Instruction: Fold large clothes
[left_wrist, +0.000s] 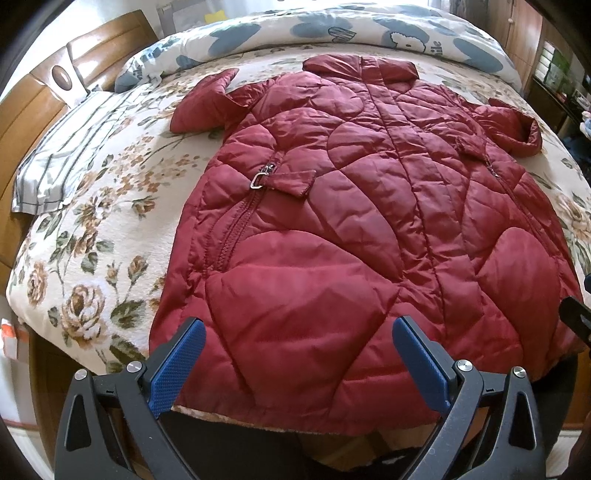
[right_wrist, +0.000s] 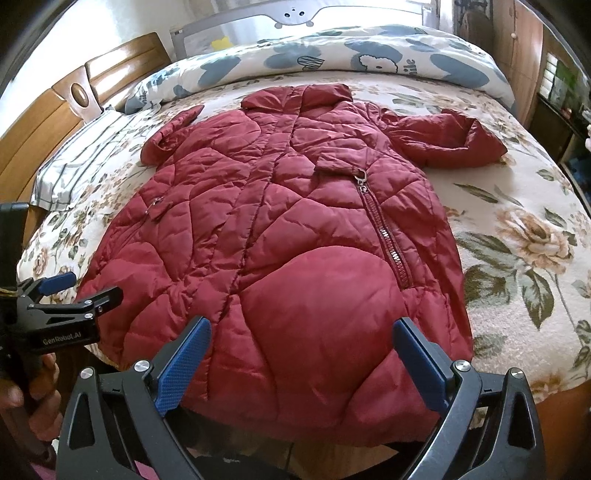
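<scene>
A dark red quilted puffer coat (left_wrist: 351, 206) lies flat and spread out on the bed, collar far, hem near me; it also shows in the right wrist view (right_wrist: 280, 236). Its short sleeves stick out to the left (left_wrist: 207, 107) and right (right_wrist: 443, 140). My left gripper (left_wrist: 299, 332) is open and empty, hovering over the hem's left part. My right gripper (right_wrist: 301, 332) is open and empty over the hem's right part. The left gripper also shows from the side in the right wrist view (right_wrist: 85, 291), open at the coat's left hem edge.
The bed has a floral blanket (left_wrist: 92, 266). A striped pillow (left_wrist: 66, 158) lies at the left, a blue-patterned duvet (right_wrist: 332, 55) along the far side. A wooden headboard (left_wrist: 33, 110) stands left, wooden cabinets (right_wrist: 524, 48) right.
</scene>
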